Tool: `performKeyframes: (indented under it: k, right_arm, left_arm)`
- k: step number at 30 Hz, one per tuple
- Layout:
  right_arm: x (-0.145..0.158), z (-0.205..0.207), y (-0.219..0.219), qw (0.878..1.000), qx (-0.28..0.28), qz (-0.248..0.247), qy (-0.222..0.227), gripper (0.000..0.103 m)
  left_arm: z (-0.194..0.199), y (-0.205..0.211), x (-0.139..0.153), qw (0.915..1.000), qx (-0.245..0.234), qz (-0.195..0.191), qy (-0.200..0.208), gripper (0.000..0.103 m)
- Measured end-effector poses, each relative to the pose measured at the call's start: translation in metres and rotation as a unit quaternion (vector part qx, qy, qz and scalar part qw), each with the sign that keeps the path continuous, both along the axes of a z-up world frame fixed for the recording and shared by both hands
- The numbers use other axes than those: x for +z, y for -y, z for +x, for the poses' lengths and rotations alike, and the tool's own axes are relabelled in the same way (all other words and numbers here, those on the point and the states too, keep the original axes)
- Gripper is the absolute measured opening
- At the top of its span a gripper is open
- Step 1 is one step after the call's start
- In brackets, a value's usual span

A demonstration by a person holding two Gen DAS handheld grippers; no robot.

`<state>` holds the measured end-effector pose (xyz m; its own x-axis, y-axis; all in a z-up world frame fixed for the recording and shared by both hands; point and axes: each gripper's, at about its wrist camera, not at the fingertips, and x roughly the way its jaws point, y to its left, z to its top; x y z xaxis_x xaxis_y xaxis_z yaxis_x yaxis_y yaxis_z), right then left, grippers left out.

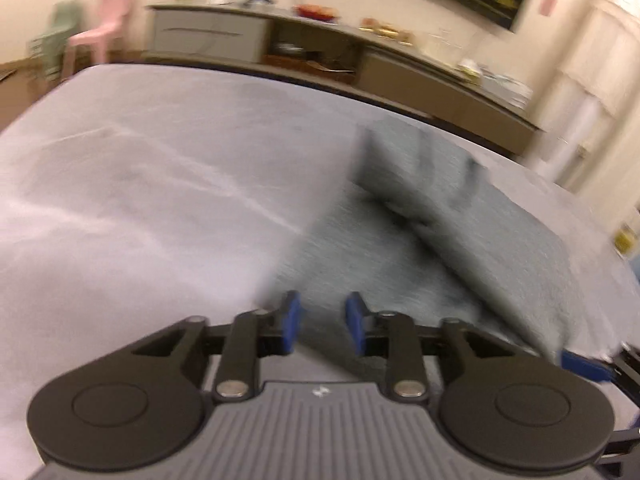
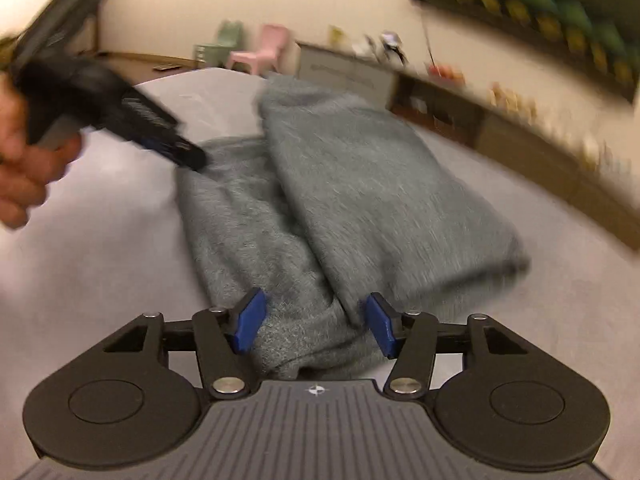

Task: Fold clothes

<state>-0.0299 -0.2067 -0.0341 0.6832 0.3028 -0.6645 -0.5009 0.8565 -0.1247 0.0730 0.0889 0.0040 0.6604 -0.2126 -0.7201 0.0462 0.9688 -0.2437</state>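
Observation:
A grey-green knit garment (image 2: 360, 184) lies on the bed, one half folded over the other in a thick flap (image 1: 460, 200). My right gripper (image 2: 315, 326) hovers low over its near end. The blue pads stand wide apart, and cloth lies between them without being pressed. My left gripper (image 1: 325, 322) is at the garment's left edge, its pads a narrow gap apart over the cloth. In the right wrist view the left gripper (image 2: 192, 158) reaches in from the upper left, held by a hand (image 2: 24, 168), its tip at the garment's edge. Both views are blurred.
The pale grey bed sheet (image 1: 140, 200) spreads wide to the left of the garment. Beyond the bed runs a long low sideboard (image 1: 320, 52) with small items on it, and a pink chair (image 1: 100, 36) and a green chair (image 1: 60, 32) stand by the wall.

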Motion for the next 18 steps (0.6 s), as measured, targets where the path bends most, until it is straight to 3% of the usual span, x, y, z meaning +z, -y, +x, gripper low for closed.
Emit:
performKeyframes:
  k: [2,5,7,10,12,14,16,18]
  right_arm:
    - [0.01,0.0,0.005,1.0,-0.009,-0.002,-0.011,0.057]
    - [0.042,-0.016,-0.01,0.998,0.009,0.002,0.064,0.062]
    - [0.053,-0.015,-0.031,0.992,0.033,-0.03,0.117,0.071]
    - [0.038,0.012,-0.066,0.984,0.066,-0.109,0.126,0.072]
    - [0.017,0.036,-0.085,0.979,0.077,-0.152,0.111,0.063]
    - [0.003,0.062,-0.098,0.977,0.074,-0.178,0.091,0.01]
    - [0.005,0.067,-0.097,0.979,0.065,-0.172,0.089,0.005]
    - [0.023,0.042,-0.095,0.979,0.066,-0.157,0.108,0.005]
  left_arm:
    - [-0.006,0.001,0.011,0.9998,-0.015,-0.009,0.014,0.036]
    - [-0.006,0.018,0.009,0.9989,-0.047,-0.003,0.007,0.036]
    - [-0.001,0.027,-0.002,0.9985,-0.054,0.003,-0.01,0.035]
    - [0.002,0.034,-0.012,0.9978,-0.063,0.012,-0.016,0.035]
    - [0.003,0.034,-0.014,0.9977,-0.066,0.014,-0.01,0.035]
    - [0.003,0.033,-0.015,0.9977,-0.067,0.01,-0.007,0.035]
    - [0.003,0.032,-0.016,0.9978,-0.066,0.007,-0.006,0.035]
    - [0.003,0.031,-0.017,0.9978,-0.066,0.004,-0.006,0.035]
